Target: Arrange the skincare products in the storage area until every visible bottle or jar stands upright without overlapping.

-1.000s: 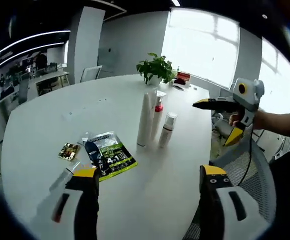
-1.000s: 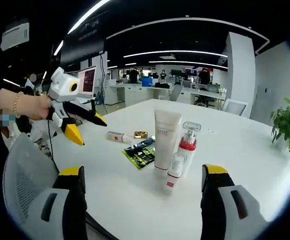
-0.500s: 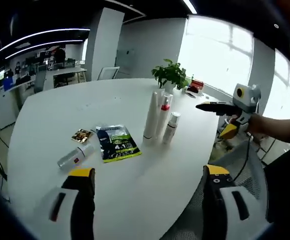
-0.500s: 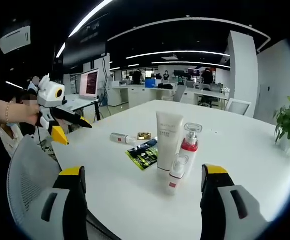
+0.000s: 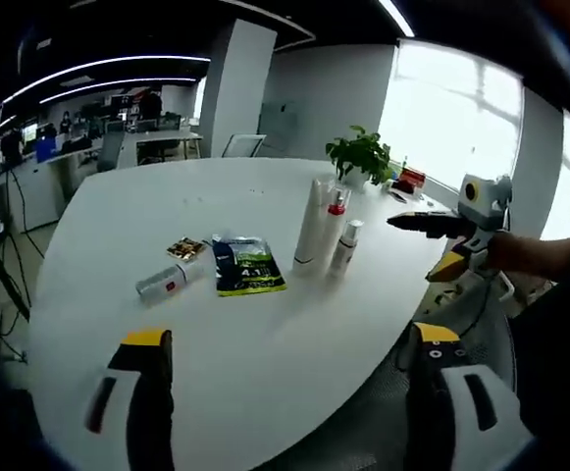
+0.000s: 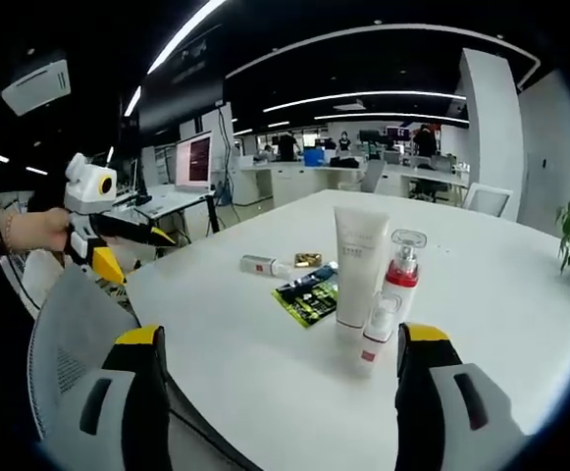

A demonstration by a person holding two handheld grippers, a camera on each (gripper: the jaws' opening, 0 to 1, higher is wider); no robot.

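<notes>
On the white oval counter (image 5: 118, 245), bare surface stretches wide at 6 o'clock in the left gripper view. At 12 o'clock, a tall white tube (image 5: 311, 224), red-collared pump bottle (image 5: 333, 224) and small white spray bottle (image 5: 345, 246) stand clustered, touching; a green sachet (image 5: 246, 265) and toppled clear bottle (image 5: 164, 284) lie toward 11.

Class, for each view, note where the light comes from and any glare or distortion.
Left gripper view: the bright window is blown out, glaring behind the potted plant; fisheye bends the white table edge. Right gripper view: darker, lit by curved ceiling light strips.
</notes>
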